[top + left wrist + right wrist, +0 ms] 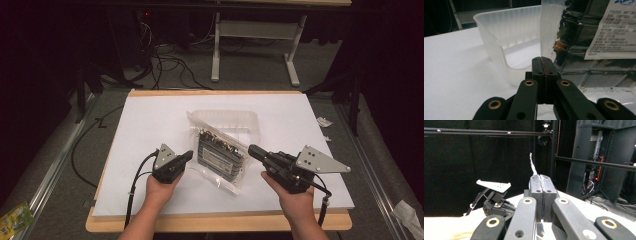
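Insp. note, 1 moment. My left gripper [186, 157] was clamped on the left edge of the clear bag [220, 155]; in the left gripper view the jaws were pressed together w/ the film pinched between them. My right gripper [252, 150] was clamped on the bag's right edge; the right gripper view showed a thin strip of film [533, 166] rising out of the closed jaws. The bag, holding dark packed contents w/ a white label [610, 32], lay between the 2 grippers, long axis running from near-right to far-left, its far end resting on the translucent plastic tray [227, 119]. Both hands about equally near, 1 per side. Judgement: any pull apart would act across the bag's short axis.

Surface: white sheet [145, 130] on a wooden-edged table [200, 222]. Room dark; cables [170, 65] on grey floor and a table frame [255, 45] beyond.
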Demonstrator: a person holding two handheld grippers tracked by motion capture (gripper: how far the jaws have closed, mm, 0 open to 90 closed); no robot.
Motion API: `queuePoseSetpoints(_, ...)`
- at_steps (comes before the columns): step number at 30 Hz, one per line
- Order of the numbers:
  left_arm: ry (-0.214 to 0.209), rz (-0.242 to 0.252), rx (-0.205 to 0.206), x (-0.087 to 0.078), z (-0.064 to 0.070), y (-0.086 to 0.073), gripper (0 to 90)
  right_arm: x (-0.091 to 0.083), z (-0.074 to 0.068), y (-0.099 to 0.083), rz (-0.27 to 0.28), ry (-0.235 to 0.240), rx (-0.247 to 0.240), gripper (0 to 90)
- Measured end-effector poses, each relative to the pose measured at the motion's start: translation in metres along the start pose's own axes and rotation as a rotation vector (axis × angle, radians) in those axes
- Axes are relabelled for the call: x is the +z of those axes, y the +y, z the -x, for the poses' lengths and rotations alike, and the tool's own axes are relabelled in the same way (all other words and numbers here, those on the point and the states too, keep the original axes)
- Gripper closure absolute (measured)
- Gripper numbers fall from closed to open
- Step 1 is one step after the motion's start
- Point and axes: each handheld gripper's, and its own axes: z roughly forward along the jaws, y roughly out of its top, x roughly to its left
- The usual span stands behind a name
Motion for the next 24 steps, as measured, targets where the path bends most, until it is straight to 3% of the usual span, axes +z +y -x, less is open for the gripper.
queuePoseSetpoints(12, 0.028, 0.016, 0.025, 0.001, 0.004, -0.003, 90.0, -0.006, 0.012, -0.006, -0.021, -0.042, 0.003, 87.3)
queuePoseSetpoints(20, 0.035, 0.021, 0.062, 0.001, 0.009, -0.004, 90.0, -0.006, 0.017, -0.009, -0.029, -0.046, 0.024, 78.2)
queuePoseSetpoints(24, 0.029, 0.022, 0.052, 0.001, 0.008, -0.004, 90.0, -0.004, 0.017, -0.01, -0.043, -0.043, 0.028, 70.6)
